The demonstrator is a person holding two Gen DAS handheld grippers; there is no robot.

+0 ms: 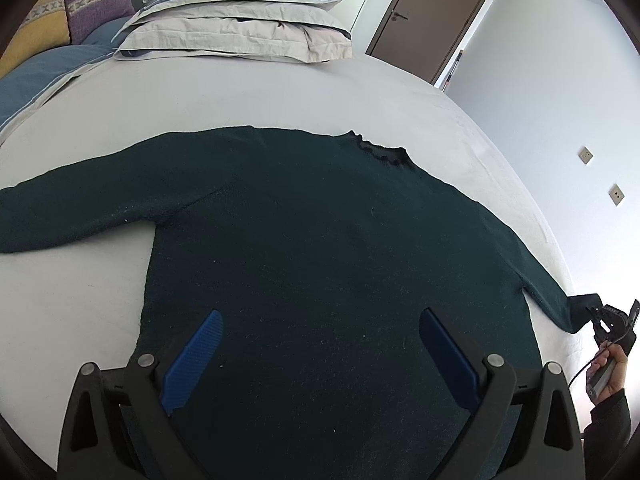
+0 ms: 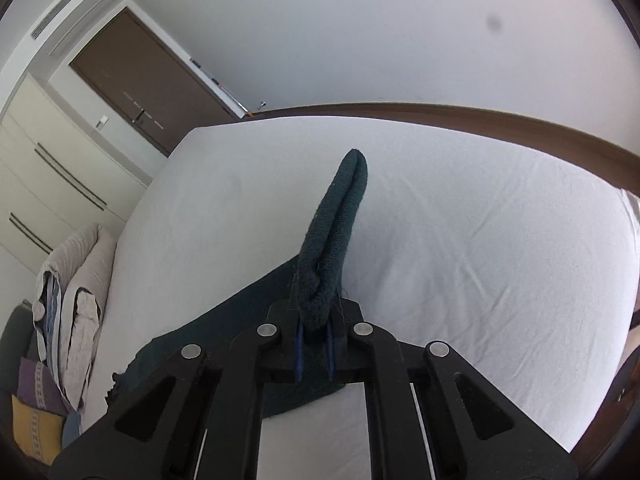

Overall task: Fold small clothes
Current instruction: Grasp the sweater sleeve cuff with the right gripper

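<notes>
White-sheeted bed, folded duvet and cushions at its head, brown door, pale walls, cream drawers.

**Sleeve end pinched over the white bed**

The right gripper has its blue pads pressed together on the sleeve cuff of a dark green sweater. The cuff stands up from the jaws as a doubled fold, above the white bed sheet. The rest of the sweater trails left of the gripper, flat on the sheet. At the sheet's far left edge lies a folded duvet; beyond the sheet's far corner stands a brown door, with white drawers left of it.
</notes>
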